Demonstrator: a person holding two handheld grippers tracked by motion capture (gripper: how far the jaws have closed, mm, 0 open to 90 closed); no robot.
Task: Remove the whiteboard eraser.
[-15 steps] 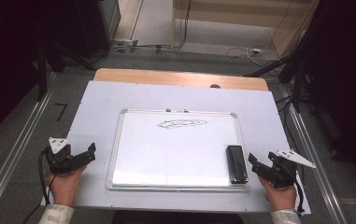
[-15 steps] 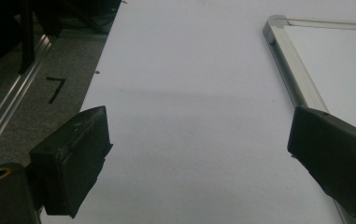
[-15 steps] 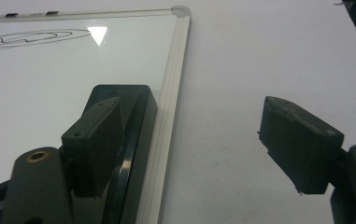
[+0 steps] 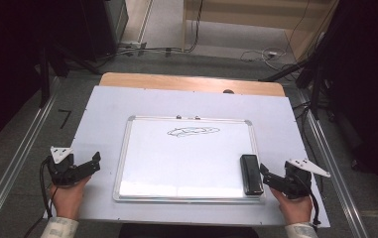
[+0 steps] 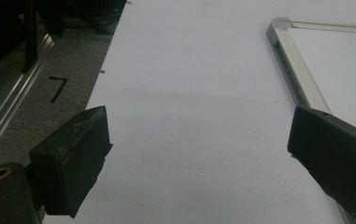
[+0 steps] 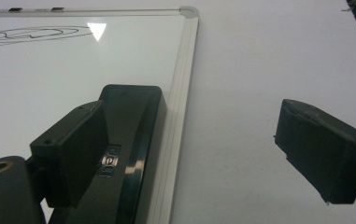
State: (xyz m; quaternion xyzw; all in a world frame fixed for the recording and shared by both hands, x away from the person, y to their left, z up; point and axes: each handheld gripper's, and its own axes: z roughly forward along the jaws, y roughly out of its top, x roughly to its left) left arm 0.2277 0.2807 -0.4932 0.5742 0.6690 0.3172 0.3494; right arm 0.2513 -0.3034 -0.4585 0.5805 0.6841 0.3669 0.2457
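Observation:
A whiteboard (image 4: 186, 158) with a silver frame lies flat on the white table top, a black scribble (image 4: 192, 131) near its far edge. A black eraser (image 4: 251, 173) rests on the board's near right corner. My right gripper (image 4: 266, 174) sits just right of the eraser, open, nothing held; in the right gripper view its left jaw stands in front of the eraser (image 6: 129, 140) and the board frame (image 6: 180, 93) runs between the jaws. My left gripper (image 4: 93, 162) rests left of the board, open and empty, with the frame's corner (image 5: 278, 28) ahead to the right.
The white table top (image 4: 102, 129) covers a wooden desk whose far edge (image 4: 191, 82) shows. Metal rails (image 4: 23, 153) run along both sides on the grey floor. Cables (image 4: 256, 52) and dark equipment stand beyond the desk. Two small magnets (image 4: 187, 117) sit on the board's top frame.

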